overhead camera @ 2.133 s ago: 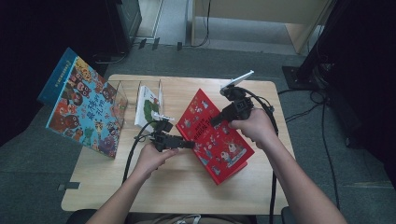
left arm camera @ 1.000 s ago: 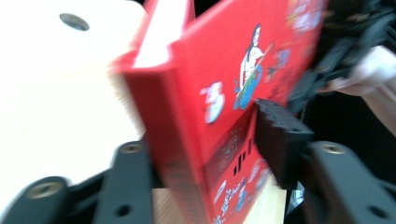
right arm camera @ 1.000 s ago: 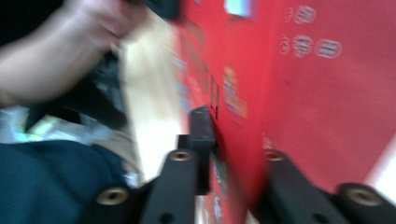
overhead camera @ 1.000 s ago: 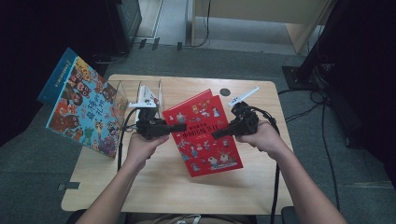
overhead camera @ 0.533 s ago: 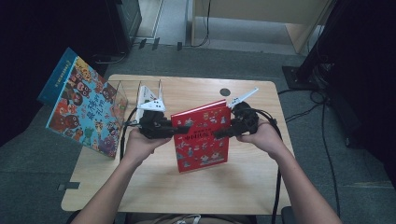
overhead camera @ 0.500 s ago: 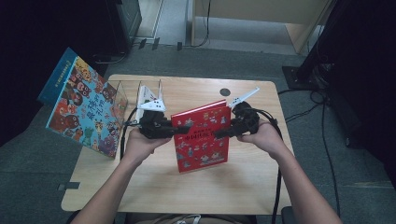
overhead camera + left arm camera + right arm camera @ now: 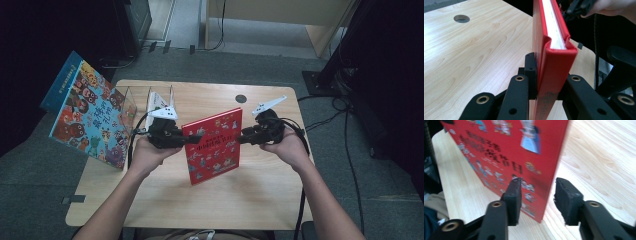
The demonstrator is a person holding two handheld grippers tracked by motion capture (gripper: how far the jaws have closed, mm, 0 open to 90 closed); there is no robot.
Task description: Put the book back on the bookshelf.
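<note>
Red book (image 7: 214, 146) now upright between grippers

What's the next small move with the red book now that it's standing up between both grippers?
Probably close the right gripper onto the red book's free edge. In the right gripper view its jaws straddle that edge, one pad on the cover, the other apart from it. The left gripper clamps the spine, so the upright book hangs on one grip. Then carry it toward the clear book rack.

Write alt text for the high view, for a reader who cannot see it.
A person stands a red book upright on a wooden table, the left claw clamped on its spine edge and the right claw at its opposite edge. A large colourful book leans at the table's left.
</note>
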